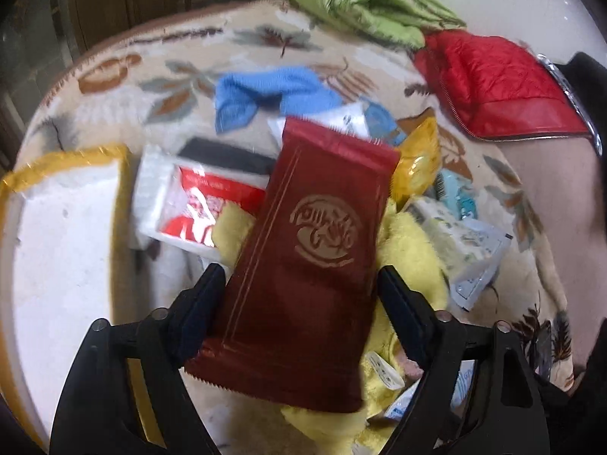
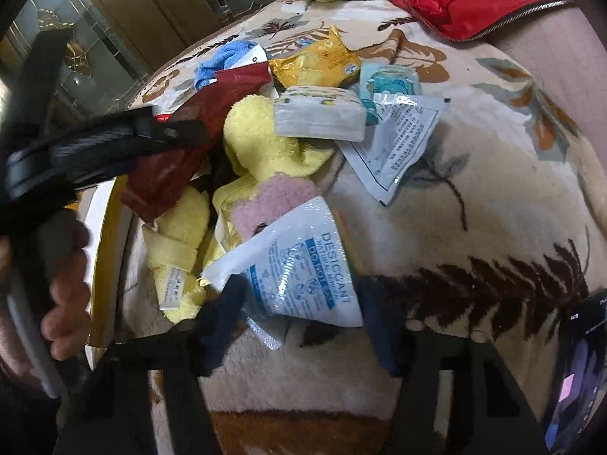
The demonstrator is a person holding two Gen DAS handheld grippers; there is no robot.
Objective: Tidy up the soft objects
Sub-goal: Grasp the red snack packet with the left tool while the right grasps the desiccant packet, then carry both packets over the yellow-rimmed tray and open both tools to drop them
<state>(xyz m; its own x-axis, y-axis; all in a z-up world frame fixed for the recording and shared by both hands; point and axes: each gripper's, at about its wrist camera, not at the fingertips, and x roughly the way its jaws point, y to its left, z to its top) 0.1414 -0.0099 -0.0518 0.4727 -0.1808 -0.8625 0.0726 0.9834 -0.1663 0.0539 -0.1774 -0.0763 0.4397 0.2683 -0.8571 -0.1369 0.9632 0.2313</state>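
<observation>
Clutter crowds both claws: left claw [image 1: 301, 284] grips maroon packet [image 1: 315, 250], right claw [image 2: 299, 314] straddles desiccant sachet [image 2: 299, 269] unclamped.

The right tool [image 2: 299, 326] straddles a white desiccant packet [image 2: 299, 265] beside a yellow towel [image 2: 261, 140].

Leaf-patterned blanket [image 2: 474, 204] under scattered soft packets [image 2: 394, 140].

A dark red foil-like packet [image 1: 311, 265] shines dully beside fluffy yellow terry cloth [image 2: 261, 140], a glossy white plastic desiccant sachet [image 2: 299, 265] and a crinkly gold wrapper [image 2: 318, 62], all on a plush patterned blanket [image 2: 474, 208], with a sheeny quilted red fabric cushion [image 1: 489, 83] behind.
</observation>
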